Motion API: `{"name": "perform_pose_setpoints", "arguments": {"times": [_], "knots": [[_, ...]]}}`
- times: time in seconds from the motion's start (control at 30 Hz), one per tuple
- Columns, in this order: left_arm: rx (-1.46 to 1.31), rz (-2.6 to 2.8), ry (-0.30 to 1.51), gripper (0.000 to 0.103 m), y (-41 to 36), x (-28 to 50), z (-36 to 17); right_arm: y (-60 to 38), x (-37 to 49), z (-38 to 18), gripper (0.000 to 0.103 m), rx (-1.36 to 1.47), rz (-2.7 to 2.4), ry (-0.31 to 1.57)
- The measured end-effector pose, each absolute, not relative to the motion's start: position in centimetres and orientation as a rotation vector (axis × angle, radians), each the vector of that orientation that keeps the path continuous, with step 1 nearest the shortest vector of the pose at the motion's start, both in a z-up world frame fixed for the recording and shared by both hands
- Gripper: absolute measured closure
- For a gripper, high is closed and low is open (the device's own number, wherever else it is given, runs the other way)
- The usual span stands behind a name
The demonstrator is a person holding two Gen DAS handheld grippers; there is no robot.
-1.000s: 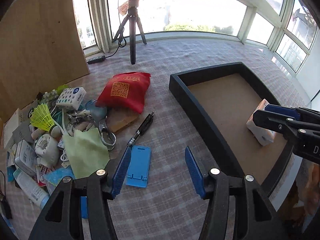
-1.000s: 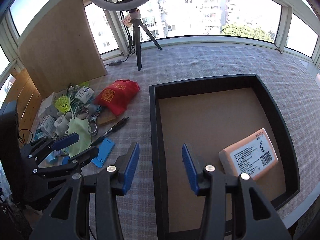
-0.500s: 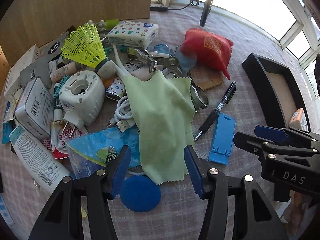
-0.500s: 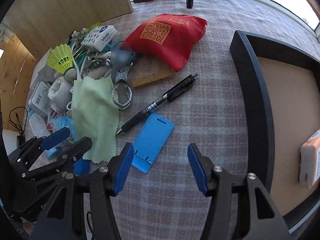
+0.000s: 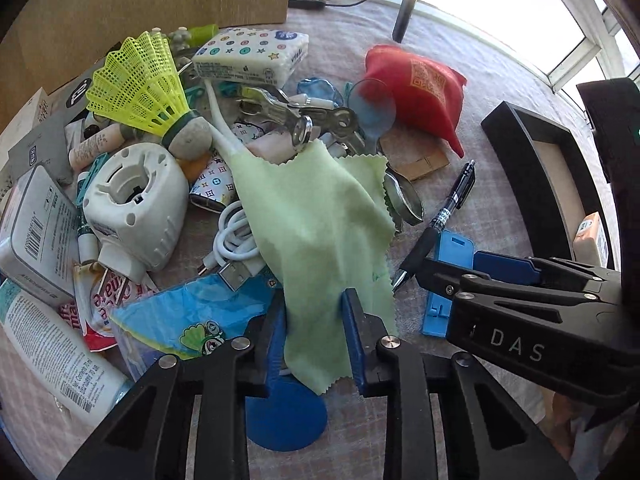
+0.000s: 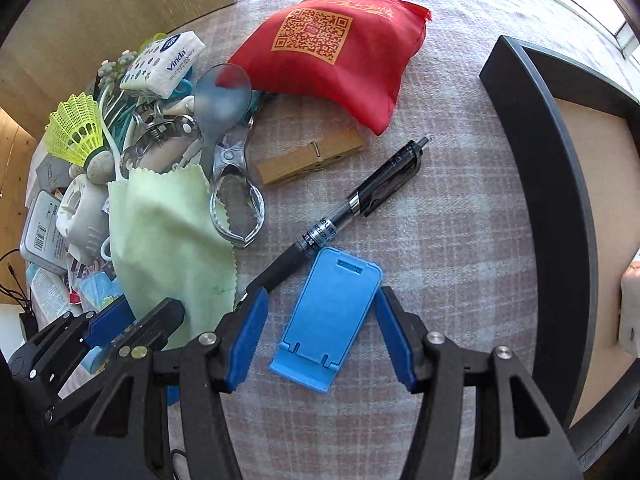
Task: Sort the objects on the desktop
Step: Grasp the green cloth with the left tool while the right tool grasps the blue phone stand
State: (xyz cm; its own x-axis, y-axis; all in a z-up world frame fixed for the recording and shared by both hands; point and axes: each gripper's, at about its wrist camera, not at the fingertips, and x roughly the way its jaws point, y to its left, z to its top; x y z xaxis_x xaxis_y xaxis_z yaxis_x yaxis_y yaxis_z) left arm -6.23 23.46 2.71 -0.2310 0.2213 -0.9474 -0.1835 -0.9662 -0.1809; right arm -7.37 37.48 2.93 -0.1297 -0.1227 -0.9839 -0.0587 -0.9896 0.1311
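Observation:
A light green cloth (image 5: pixel 316 220) lies over the pile of small objects, also in the right wrist view (image 6: pixel 168 232). My left gripper (image 5: pixel 316 336) has its blue pads on either side of the cloth's near edge, jaws narrowed around it. My right gripper (image 6: pixel 320 336) is open, its pads either side of a blue phone stand (image 6: pixel 328 312) lying flat on the checked tablecloth; the stand also shows in the left wrist view (image 5: pixel 448 280). A black pen (image 6: pixel 360 200) lies just beyond the stand.
A black tray (image 6: pixel 560 160) with a brown floor stands right, holding a pink packet (image 5: pixel 592 236). The pile holds a red bag (image 6: pixel 336 52), yellow shuttlecock (image 5: pixel 140 80), white plug device (image 5: pixel 136 200), tissue pack (image 5: pixel 252 56), wooden clip (image 6: pixel 312 156), clear clamp (image 6: pixel 236 196), blue disc (image 5: pixel 284 416).
Both grippers swung left from the tray and came down over the pile. My left jaws narrowed around the green cloth's edge. My right gripper lowered around the blue phone stand.

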Motion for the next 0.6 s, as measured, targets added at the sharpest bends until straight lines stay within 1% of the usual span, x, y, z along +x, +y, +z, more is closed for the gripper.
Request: {"name": "perform_pose_setpoints", "arguments": {"times": [0.07, 0.1, 0.13, 0.17, 0.2, 0.3, 0.37, 0.43, 0.53, 0.6], "knots": [[-1.755, 2.268, -0.054, 0.091, 23.7, -6.1, 2.8, 37.6, -7.3, 3.0, 0.049, 2.046, -2.311, -0.213], [-1.749, 2.265, -0.055, 0.092, 23.7, -6.0, 2.9, 37.7, -7.2, 3.1, 0.049, 2.046, -2.305, -0.206], [-1.744, 2.261, -0.057, 0.094, 23.7, -5.8, 2.9, 37.8, -7.1, 3.2, 0.053, 2.049, -2.302, -0.197], [-1.738, 2.255, -0.064, 0.096, 23.4, -5.9, 3.1, 38.1, -7.1, 3.3, 0.063, 2.06, -2.307, -0.185], [-1.734, 2.251, -0.073, 0.098, 23.3, -5.8, 3.2, 38.4, -7.1, 3.3, 0.064, 2.07, -2.303, -0.198], [-1.727, 2.255, -0.085, 0.1, 23.1, -5.6, 3.5, 39.4, -7.2, 3.5, 0.064, 2.1, -2.282, -0.307], [-1.725, 2.252, -0.097, 0.1, 23.1, -5.4, 3.5, 39.1, -7.2, 3.6, 0.056, 2.107, -2.272, -0.303], [-1.719, 2.249, -0.099, 0.1, 23.1, -5.1, 3.7, 38.4, -7.0, 3.8, 0.053, 2.114, -2.28, -0.231], [-1.703, 2.253, -0.125, 0.1, 22.1, -5.6, 4.1, 37.4, -6.3, 4.0, 0.053, 2.115, -2.299, -0.108], [-1.692, 2.261, -0.134, 0.101, 21.6, -5.7, 4.5, 36.9, -5.8, 4.3, 0.061, 2.103, -2.314, 0.0]]}}
